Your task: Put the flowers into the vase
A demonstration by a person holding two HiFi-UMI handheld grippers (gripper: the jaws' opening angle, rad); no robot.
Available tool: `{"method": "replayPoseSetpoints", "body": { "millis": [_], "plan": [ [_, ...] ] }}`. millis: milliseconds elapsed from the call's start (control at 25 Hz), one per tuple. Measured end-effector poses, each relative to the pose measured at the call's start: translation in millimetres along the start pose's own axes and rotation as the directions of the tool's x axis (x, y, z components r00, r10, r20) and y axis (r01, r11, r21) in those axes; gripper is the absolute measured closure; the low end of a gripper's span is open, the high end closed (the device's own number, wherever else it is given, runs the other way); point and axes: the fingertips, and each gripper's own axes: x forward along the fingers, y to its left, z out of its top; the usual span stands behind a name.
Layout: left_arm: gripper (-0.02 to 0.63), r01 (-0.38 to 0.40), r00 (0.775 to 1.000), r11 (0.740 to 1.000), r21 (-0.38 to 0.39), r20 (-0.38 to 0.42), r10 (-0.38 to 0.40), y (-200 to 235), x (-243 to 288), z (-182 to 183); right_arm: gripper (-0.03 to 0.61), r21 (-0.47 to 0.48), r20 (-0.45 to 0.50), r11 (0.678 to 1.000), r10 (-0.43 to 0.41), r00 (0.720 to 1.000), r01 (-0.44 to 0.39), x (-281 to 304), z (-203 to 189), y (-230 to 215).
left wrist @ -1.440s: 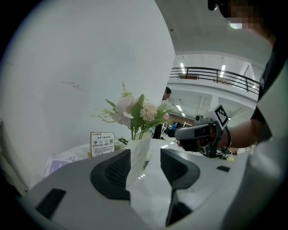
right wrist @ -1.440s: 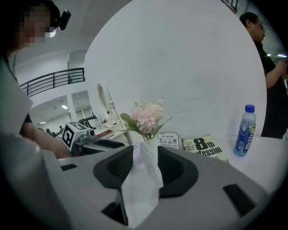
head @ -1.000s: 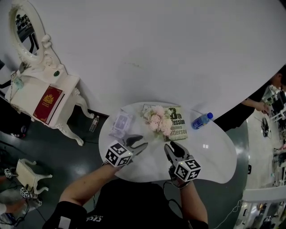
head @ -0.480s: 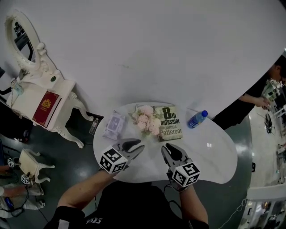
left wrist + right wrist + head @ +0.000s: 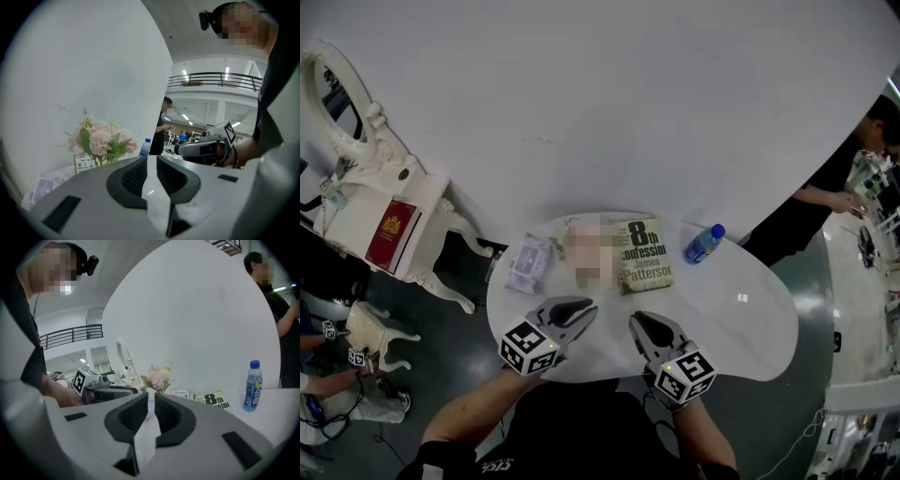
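A bunch of pale pink flowers (image 5: 101, 140) with green leaves stands upright at the back of the white table (image 5: 741, 328). It also shows in the right gripper view as the flowers (image 5: 159, 377). Their lower end is hidden behind the gripper bodies, and I make out no vase. A mosaic patch covers them in the head view. My left gripper (image 5: 584, 306) and right gripper (image 5: 637, 322) hover side by side over the near half of the table, well short of the flowers. Both pairs of jaws have just been closing. Only a narrow slit remains, with nothing between them.
A paperback book (image 5: 645, 255) lies right of the flowers, with a blue-capped water bottle (image 5: 703, 244) further right. A tissue packet (image 5: 528, 263) lies to the left. A white dressing table (image 5: 389, 220) stands at the far left, and a person (image 5: 853, 178) at the right.
Both grippers' jaws have narrowed from wide apart to a thin slit. Both grippers have drawn back a little toward the table's near edge and risen.
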Motion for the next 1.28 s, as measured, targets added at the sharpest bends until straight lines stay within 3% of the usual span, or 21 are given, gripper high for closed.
{"method": "replayPoseSetpoints", "body": {
  "millis": [480,720,1280],
  "plan": [
    [0.575,0.009,0.997,1.0,0.005,0.072,-0.01,-29.0,-2.4,30.4,0.532,-0.021,0.079,0.999,0.049,0.996,-0.047,-26.0,34.1,22.8],
    [0.583,0.025,0.994,0.999,0.048,0.105,-0.03,-41.1,-6.4,49.3,0.535,-0.077,0.097,0.996,0.059,0.994,-0.051,-29.3,52.0,31.2],
    [0.586,-0.031,0.987,0.995,0.1,0.159,0.015,-46.0,-17.7,83.1,0.549,-0.141,0.144,0.988,0.081,0.986,-0.061,-36.8,81.2,44.2]
  ]
}}
